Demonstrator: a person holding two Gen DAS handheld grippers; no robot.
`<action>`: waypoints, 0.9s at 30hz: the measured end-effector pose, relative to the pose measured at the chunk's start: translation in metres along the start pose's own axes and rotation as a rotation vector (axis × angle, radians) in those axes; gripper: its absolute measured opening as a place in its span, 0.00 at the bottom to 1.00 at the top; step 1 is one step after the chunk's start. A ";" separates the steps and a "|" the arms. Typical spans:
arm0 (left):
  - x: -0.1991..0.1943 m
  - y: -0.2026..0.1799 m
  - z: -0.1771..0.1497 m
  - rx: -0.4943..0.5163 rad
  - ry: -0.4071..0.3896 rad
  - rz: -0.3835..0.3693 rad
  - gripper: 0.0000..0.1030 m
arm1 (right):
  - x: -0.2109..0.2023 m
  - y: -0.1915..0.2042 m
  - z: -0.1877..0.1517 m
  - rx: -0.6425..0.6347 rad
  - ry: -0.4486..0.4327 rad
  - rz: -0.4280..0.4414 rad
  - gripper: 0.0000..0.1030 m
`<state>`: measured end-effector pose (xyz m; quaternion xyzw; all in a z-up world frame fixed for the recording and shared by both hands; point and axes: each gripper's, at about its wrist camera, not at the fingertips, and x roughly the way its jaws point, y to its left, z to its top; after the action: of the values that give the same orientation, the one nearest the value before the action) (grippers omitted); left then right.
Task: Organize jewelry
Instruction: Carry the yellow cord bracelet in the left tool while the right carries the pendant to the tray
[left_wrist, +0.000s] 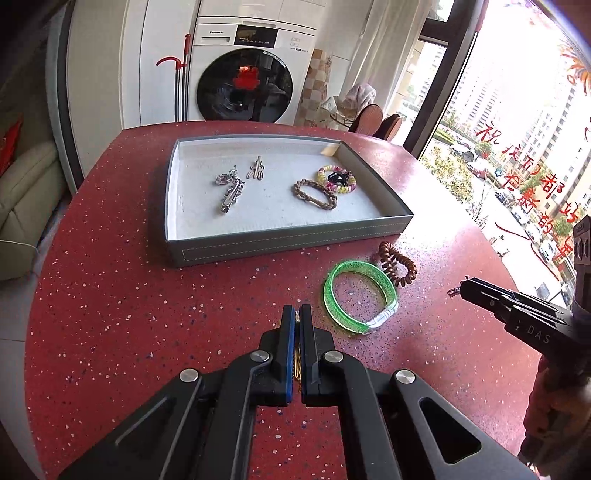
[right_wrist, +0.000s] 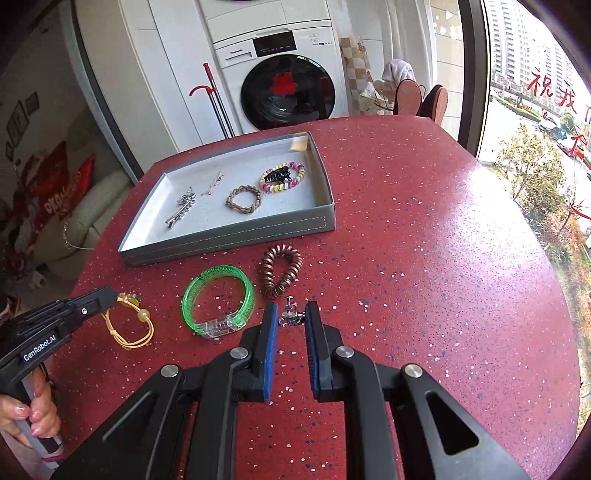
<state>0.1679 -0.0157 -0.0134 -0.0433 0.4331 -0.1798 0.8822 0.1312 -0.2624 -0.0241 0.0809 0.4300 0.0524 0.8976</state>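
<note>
Biggest risk we see: the yellow cord bracelet hangs from the left claw by a thin pinch, so it may slip or swing and snag the tray wall. The small silver clip in the right claw could twist out. Both claws angle steeply down over the red tabletop, each clamped narrow on its piece. The green bangle and brown coil tie lie loose just before the tray.

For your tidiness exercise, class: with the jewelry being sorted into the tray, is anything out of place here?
Yes. The green bangle and the brown spiral hair tie lie on the red table, outside the grey tray where the other pieces sit. The left gripper holds a yellow cord bracelet; the right gripper pinches a small silver piece.
</note>
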 end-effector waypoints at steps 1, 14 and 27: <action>-0.002 0.000 0.002 0.002 -0.006 -0.003 0.19 | -0.001 0.001 0.001 -0.001 -0.002 0.003 0.16; -0.018 0.002 0.047 0.012 -0.082 -0.018 0.19 | 0.008 0.023 0.048 -0.023 -0.029 0.070 0.16; 0.012 0.010 0.113 0.021 -0.110 -0.005 0.19 | 0.059 0.028 0.112 -0.015 0.001 0.090 0.16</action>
<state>0.2651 -0.0196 0.0456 -0.0447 0.3817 -0.1837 0.9048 0.2547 -0.2367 0.0050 0.0936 0.4259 0.0960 0.8948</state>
